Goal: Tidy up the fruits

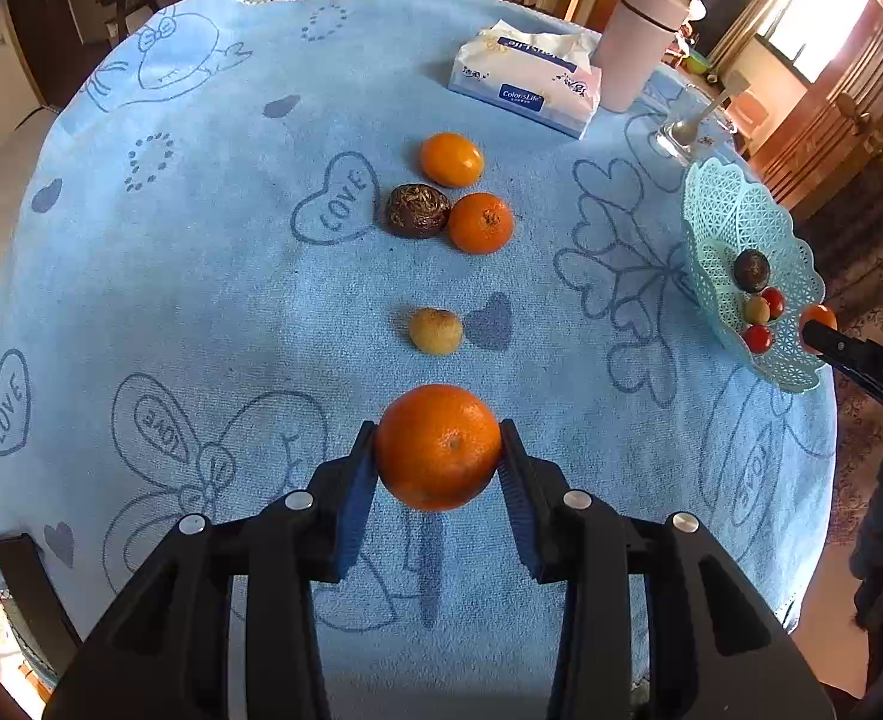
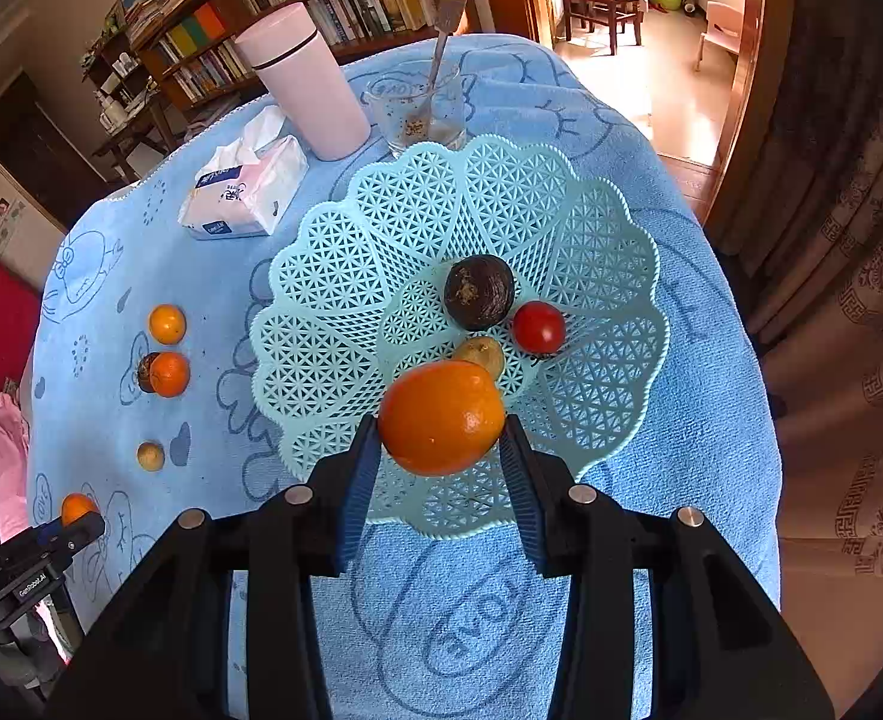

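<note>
- An orange was seen pinched between the blue pads of the left gripper, held above the blue towel-like cloth that covered the table.
- A second orange was pinched the same way between the pads of the right gripper, held over the near rim of the pale green lattice basket.
- Inside the basket, a dark wrinkled fruit, a red cherry tomato and a small yellowish fruit were seen close together near the middle; in the left wrist view a second red tomato was also visible there.
- The basket was placed at the right edge of the table as seen from the left gripper, well apart from the loose fruit.
- On the cloth ahead of the left gripper, a small tan fruit was found alone; beyond it, a dark wrinkled fruit was touching a mandarin, and another mandarin lay just behind them.
- At the far side of the table, a tissue pack, a pink tumbler and a glass with a spoon were seen, the glass just behind the basket.
- Bookshelves were visible behind the table.
</note>
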